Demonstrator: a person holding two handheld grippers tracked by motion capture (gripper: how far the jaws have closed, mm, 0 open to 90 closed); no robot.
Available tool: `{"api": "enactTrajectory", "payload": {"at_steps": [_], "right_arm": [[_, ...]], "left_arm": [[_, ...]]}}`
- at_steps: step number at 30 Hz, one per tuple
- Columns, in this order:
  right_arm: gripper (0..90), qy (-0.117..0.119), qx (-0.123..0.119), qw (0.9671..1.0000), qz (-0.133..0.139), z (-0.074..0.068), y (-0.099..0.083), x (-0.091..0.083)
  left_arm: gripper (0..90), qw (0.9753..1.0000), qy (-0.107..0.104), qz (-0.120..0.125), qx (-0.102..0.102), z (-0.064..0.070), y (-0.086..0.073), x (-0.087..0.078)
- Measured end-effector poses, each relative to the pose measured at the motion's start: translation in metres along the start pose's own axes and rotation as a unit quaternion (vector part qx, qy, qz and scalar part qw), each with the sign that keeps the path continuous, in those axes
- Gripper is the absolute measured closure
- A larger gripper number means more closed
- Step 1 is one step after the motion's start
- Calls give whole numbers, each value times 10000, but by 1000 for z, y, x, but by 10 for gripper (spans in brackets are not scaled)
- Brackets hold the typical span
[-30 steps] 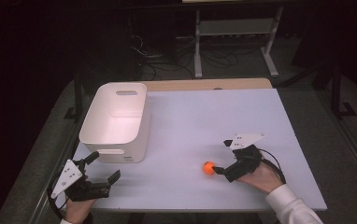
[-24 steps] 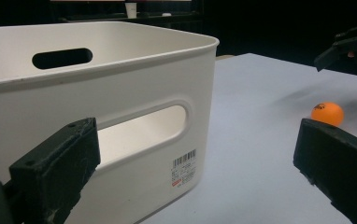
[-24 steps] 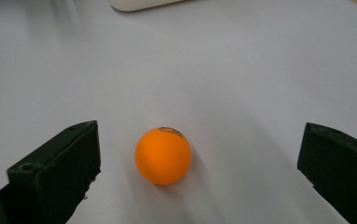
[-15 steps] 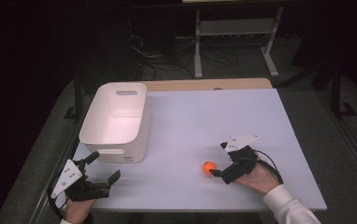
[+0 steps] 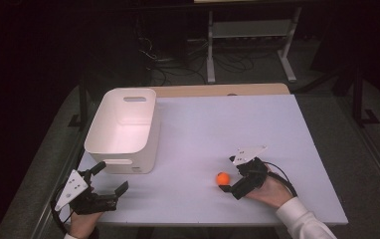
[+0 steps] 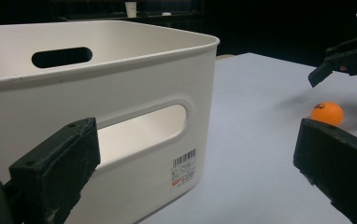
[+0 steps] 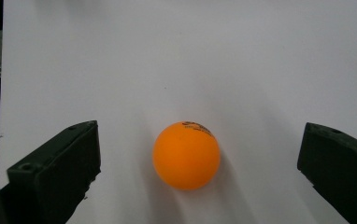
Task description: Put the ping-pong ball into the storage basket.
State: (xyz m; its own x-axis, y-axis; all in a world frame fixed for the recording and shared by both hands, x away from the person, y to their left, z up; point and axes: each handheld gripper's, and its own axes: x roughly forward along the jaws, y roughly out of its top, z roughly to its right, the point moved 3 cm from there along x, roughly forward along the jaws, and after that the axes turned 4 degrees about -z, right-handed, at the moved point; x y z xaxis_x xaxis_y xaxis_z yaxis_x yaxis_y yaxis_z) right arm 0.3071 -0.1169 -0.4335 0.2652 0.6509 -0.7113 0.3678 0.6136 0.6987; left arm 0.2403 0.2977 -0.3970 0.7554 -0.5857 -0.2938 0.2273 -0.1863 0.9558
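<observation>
Since a second ago the right claw [image 5: 229, 180] has slid a little nearer to the orange ball [image 5: 222, 178], while the ball, the bin and the left claw [image 5: 112, 177] lie as they did. One ball is in play: it sits on the white surface [image 5: 218, 129], toward the near right part, with small dark print on its top. In the right gripper view the ball [image 7: 186, 155] rests between the two black jaws, which stand wide apart and touch nothing; bare surface shows on either side of it. The right claw therefore holds nothing, and a hand in a white sleeve [image 5: 305, 224] carries it from the near edge.

One white plastic bin [image 5: 121, 132] stands well apart from the ball, at the left of the surface. It has a slot handle in its far wall and another in its near wall, and a barcode sticker [image 6: 184, 168] low on the near corner. What shows of its inside is bare.

Two claws are at work in all. The left one rests at the near left corner, just in front of the bin, jaws spread wide and empty. From the left gripper view the ball [image 6: 327, 113] lies far off, with the right claw [image 6: 349, 70] beyond it.
</observation>
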Motion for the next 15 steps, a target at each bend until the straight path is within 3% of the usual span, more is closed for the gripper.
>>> {"api": "enactTrajectory", "payload": {"at_steps": [4,7,15], "right_arm": [[0,24,-1,10000,-80,0,0,2],[0,-28,-151,9997,-177,1,-1,6],[0,61,-110,9993,-345,0,-1,12]], "left_arm": [[2,10000,-8,4,1,0,0,0],[2,10000,-7,7,6,0,0,0],[2,10000,1,-6,-46,1,0,0]]}}
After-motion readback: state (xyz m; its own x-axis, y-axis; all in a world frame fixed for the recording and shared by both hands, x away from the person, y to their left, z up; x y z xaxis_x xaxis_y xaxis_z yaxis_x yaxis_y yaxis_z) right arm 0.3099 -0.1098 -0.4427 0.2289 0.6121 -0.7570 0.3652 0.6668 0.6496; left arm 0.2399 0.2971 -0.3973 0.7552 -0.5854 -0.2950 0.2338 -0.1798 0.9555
